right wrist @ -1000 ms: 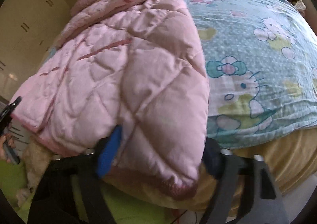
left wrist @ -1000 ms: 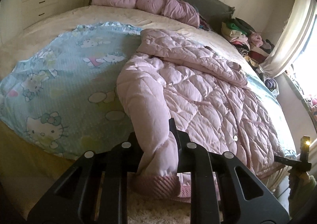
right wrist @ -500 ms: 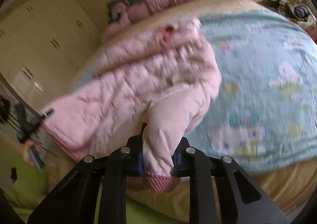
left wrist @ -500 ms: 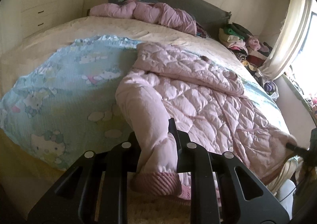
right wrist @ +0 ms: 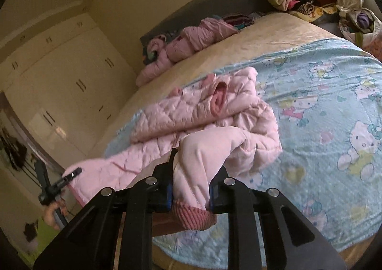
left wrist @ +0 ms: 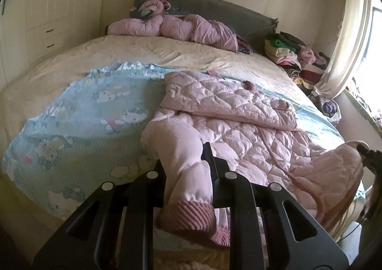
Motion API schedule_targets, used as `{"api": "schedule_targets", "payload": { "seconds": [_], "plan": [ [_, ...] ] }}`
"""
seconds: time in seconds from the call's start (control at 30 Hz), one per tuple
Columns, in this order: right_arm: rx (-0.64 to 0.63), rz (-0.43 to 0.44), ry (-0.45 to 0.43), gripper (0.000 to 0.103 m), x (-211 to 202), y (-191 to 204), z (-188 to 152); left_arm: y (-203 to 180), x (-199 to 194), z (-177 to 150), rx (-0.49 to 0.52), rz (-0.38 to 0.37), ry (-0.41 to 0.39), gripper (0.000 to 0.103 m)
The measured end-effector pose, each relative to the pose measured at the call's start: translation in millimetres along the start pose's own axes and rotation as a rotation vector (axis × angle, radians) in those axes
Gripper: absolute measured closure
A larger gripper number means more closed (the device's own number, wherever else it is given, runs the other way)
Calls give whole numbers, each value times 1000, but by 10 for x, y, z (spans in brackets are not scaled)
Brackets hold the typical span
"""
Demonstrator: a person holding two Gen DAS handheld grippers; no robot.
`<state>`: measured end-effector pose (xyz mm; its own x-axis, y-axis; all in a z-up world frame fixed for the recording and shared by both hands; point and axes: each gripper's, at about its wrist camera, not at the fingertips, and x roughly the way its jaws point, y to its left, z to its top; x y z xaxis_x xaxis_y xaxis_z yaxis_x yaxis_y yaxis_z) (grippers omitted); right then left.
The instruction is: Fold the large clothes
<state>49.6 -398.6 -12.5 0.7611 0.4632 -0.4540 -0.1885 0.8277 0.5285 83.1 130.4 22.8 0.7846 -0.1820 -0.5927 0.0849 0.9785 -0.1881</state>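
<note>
A pink quilted jacket (left wrist: 238, 122) lies spread on the blue cartoon-cat blanket (left wrist: 78, 112) on the bed. My left gripper (left wrist: 185, 169) is shut on one sleeve just above its ribbed cuff (left wrist: 188, 217), which hangs off the near bed edge. My right gripper (right wrist: 193, 174) is shut on the other sleeve above its ribbed cuff (right wrist: 191, 216), and that sleeve is lifted off the jacket (right wrist: 191, 112). In the left wrist view the raised sleeve (left wrist: 334, 169) bulges at the right edge by the right gripper (left wrist: 368, 153). The left gripper (right wrist: 62, 184) shows at the left of the right wrist view.
A second pink jacket (left wrist: 181, 28) lies bunched against the grey headboard (left wrist: 226, 12). A pile of folded clothes (left wrist: 293, 55) sits at the far right beside a curtain (left wrist: 346, 38). Cream wardrobes (right wrist: 59, 84) line the left wall.
The right gripper closed on the sleeve end and lifted it off the bed. The left gripper rose a little with its sleeve. Both views now look further across the bed.
</note>
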Motion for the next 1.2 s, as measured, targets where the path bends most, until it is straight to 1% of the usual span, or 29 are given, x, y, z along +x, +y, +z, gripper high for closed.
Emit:
{"api": "schedule_targets", "payload": {
  "seconds": [0.43, 0.8, 1.0, 1.2],
  "plan": [
    [8, -5, -64, 84, 270, -6, 492, -41, 166, 360, 9, 16, -9, 91],
    [29, -18, -106, 84, 526, -69, 920, -89, 473, 826, 8, 37, -16, 90],
    [38, -34, -133, 84, 656, -121, 1118, -106, 679, 1077, -12, 43, -35, 90],
    [59, -53, -152, 84, 783, -190, 1302, -68, 868, 1282, -58, 34, -58, 90]
  ]
}}
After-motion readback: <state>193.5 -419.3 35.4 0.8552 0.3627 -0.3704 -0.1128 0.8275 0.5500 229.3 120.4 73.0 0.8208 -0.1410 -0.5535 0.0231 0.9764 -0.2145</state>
